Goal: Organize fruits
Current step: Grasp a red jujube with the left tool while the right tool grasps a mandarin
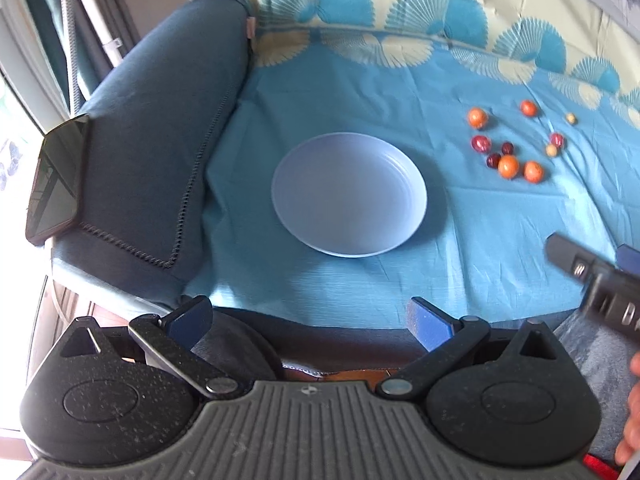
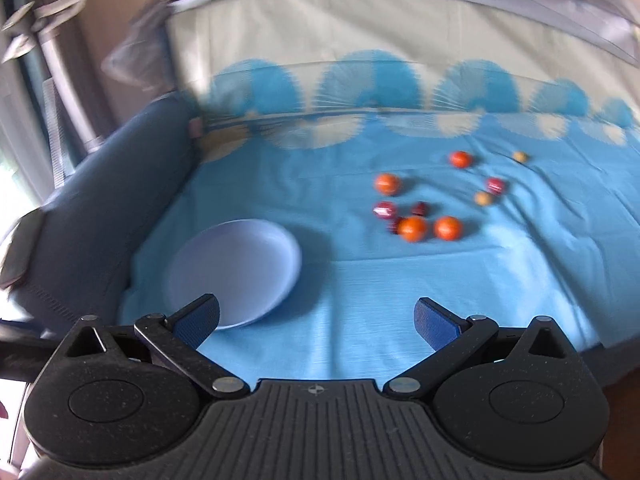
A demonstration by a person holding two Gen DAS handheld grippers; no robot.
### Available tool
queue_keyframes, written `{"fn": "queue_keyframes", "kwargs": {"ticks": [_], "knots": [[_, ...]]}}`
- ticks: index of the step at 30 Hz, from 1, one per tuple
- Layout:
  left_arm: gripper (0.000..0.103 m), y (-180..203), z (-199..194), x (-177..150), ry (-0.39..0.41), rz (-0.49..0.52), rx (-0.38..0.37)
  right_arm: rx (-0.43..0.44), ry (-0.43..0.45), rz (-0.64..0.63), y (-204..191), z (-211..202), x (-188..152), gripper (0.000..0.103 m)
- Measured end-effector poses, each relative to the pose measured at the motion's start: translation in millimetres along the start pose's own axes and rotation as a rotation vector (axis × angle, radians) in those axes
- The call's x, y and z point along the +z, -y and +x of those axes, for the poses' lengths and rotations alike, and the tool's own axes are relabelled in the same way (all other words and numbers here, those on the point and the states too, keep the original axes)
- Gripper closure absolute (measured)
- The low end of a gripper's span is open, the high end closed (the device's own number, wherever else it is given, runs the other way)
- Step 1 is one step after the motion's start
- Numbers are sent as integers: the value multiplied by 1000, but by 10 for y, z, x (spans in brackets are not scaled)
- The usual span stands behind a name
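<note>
Blue cloth covers the bed, and going from the left edge there is first a dark phone lying on a navy pillow, then a pale lilac plate resting flat on the cloth with nothing in it. To the right of the plate, apart from it, the fruits lie scattered on the cloth: an orange one at the near-left of the group, a red one just below it, two dark red ones close together, then two more orange fruits side by side, another orange one farther back, and small pale ones near a red fruit at the right. None is on the plate. The left gripper hangs over the near edge of the bed, its blue pads spread wide and holding nothing. At the far right of the left view the right gripper shows from the side, blurred. In its own view the right gripper is likewise spread wide and bare, the plate before its left finger and the fruits ahead, well beyond its tips.
</note>
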State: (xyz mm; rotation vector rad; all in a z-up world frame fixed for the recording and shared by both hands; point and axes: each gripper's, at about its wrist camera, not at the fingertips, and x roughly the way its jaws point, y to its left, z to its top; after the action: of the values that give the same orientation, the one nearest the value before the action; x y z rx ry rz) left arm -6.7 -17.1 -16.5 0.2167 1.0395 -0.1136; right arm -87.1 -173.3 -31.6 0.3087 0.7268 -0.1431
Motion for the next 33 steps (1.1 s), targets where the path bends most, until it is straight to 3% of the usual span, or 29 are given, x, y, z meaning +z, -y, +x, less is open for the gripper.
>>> {"fn": "queue_keyframes", "kwargs": {"ticks": [5,12,19,22,26,30,31,33], "knots": [[0,296,180,194,12,24,6,-117,37,88,519,264,-20,0],[0,817,607,708,-3,47,-69,-255,89,36,1123,959,87,1],[0,1532,1266,1394,14,177,-28,-258,74,33,1504,1909,291,1],[0,1778,1597,1605,-7,231,-58,-236,66,59,1607,2257,305,1],[0,2047,1987,1723,-35,291,-46,-255,35,27,1679,2565,284,1],[0,2160,2234,1740,-49,314,-48,-263,62,-24,1720,2712,327,1],[0,2176,2281,1741,-53,320,-57,-264,72,-48,1714,2741,337,6],[0,2214,2378,1743,-64,330,-80,-229,84,-59,1734,2742,362,25]]}}
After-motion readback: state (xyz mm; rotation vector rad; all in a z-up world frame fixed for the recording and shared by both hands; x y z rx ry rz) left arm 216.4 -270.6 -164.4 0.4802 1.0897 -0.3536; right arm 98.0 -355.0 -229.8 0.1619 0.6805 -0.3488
